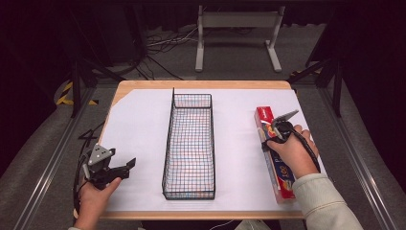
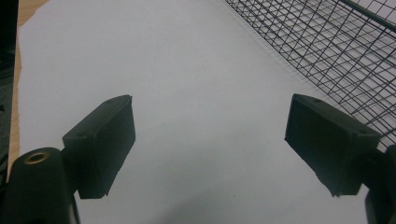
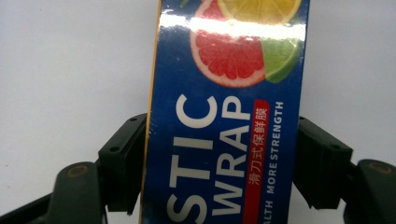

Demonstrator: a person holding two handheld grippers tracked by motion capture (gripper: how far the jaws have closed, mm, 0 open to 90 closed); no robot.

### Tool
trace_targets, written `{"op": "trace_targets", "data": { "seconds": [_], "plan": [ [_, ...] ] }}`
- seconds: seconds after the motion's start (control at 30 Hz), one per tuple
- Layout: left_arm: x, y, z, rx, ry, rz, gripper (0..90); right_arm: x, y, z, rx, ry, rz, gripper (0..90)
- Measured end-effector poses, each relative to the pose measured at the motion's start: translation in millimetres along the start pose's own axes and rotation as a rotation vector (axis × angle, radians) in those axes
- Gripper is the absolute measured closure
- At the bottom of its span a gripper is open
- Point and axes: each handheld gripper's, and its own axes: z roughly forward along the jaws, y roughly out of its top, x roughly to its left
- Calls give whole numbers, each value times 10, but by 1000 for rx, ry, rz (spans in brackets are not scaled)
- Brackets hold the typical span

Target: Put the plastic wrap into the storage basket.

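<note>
A long blue and red plastic wrap box [image 1: 283, 181] lies on the white sheet at the table's right side, its length running front to back. My right gripper [image 1: 274, 136] reaches down over the box's far half. In the right gripper view the box [image 3: 224, 93] fills the gap between the two jaws, and both pads [image 3: 123, 158] touch its long sides, so my right gripper [image 3: 222, 156] is shut on it. My left gripper [image 1: 125, 168] rests low near the table's front left, open, with bare sheet between the jaws [image 2: 210, 140].
A long black wire basket [image 1: 189, 96] stands in the middle of the table, running front to back, with nothing in it. Its mesh wall [image 2: 336, 42] shows to the right of my left gripper. White paper [image 1: 139, 124] covers the wooden tabletop.
</note>
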Motion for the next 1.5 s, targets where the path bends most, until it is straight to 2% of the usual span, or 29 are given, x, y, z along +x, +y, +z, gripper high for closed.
{"op": "trace_targets", "data": {
  "seconds": [0.07, 0.1, 0.2, 0.37, 0.5, 0.6, 0.77, 1.2, 1.4, 1.5],
  "plan": [
    [-2, 0, 1, 0, 2, 0, 165, 11, 7, 1, 2, 2, -3, 328],
    [-2, 0, 1, 0, 2, 0, 165, 21, 6, 1, 10, -3, 15, 332],
    [-2, 1, 0, 0, 2, 0, 165, 32, 12, 1, 21, -11, 6, 334],
    [0, 2, -2, 0, 0, 1, 165, 61, 16, -20, 31, -37, 48, 380],
    [1, 0, -2, 0, 0, 1, 165, 72, 30, -28, 45, -45, 57, 388],
    [2, -2, -1, -3, 4, -3, 165, 78, 32, -34, 50, -45, 63, 391],
    [0, 0, 2, -2, -1, 1, 165, 74, 37, -62, 55, -18, 94, 392],
    [4, 2, -1, -1, 2, 3, 165, 163, 133, -267, 41, -22, 100, 392],
    [4, 1, 2, -2, 3, 1, 165, 222, 204, -413, 25, -31, 95, 392],
    [3, -2, 4, 1, 6, -4, 167, 251, 246, -505, 19, -26, 110, 392]
  ]
}}
